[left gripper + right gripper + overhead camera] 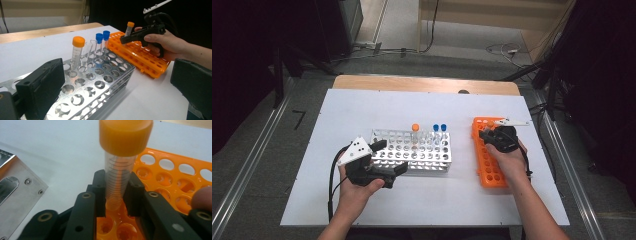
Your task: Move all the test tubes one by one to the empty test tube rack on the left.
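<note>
The right gripper (116,195) has its two black jaws pinched onto an orange-capped tube (120,172), gripping the clear, graduated barrel below the cap. The right gripper view shows this close up: the tube stands upright between the pads, its lower end at a hole of the orange rack (175,182), though I cannot tell whether it sits in the hole or just above it. The left gripper view shows the same grip from the side, with the person's right hand (165,43) around the handle and the cap sticking up over the rack's far end.

The left gripper (112,85) has its jaws spread wide, nothing between them. In its own view the left jaw lies close over the near corner of the metal rack (100,82), and I cannot tell whether it touches.

From above, the metal rack sits mid-table on the white table top (362,107), the orange rack to its right, the two apart. The left hand (357,192) is at the metal rack's near left corner. That rack holds another orange-capped tube (77,53), two blue-capped tubes (102,41), and some clear uncapped tubes (91,51) that the high view barely shows.
</note>
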Tool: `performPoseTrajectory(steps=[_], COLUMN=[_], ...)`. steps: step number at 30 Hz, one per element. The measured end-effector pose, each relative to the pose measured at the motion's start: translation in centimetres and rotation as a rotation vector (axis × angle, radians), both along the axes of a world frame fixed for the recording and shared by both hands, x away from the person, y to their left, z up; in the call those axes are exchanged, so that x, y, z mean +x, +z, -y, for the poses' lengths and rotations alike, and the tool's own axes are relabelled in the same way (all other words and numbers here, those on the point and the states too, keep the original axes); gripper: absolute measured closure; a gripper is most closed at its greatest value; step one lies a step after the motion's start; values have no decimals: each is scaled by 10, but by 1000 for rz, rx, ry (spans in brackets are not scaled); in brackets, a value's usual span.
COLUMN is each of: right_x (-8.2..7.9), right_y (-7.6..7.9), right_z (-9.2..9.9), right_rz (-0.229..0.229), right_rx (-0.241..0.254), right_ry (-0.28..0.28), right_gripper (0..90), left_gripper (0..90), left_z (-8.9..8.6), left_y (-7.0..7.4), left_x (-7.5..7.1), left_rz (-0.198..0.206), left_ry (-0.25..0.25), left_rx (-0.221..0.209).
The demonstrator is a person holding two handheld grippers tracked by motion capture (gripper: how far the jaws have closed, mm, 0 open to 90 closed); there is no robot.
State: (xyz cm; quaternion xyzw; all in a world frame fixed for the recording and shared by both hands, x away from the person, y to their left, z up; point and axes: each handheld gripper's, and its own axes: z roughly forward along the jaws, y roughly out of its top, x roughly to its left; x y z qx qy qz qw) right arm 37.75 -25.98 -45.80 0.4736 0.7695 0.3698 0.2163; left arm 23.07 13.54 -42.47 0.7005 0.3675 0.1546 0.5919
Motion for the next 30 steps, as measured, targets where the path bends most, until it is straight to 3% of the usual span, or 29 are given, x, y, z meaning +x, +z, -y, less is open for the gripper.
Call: performPoseTrajectory(steps=[6,12,18,30], right_x=[-7,-24,-51,-110], right_y=[5,24,36,32], right_z=[3,7,3,-23], right_rz=[59,138,157,137], right_rx=[20,46,72,141], right_ry=[10,34,112,308], right_gripper=[725,725,725,725], left_gripper=[0,0,0,12], left_z=[1,5,12,30], left_y=[2,3,6,12], left_x=[-1,-1,-3,-8], left_rz=[2,4,12,27], left_ry=[-6,-21,-43,-104], left_rx=[1,1,4,0])
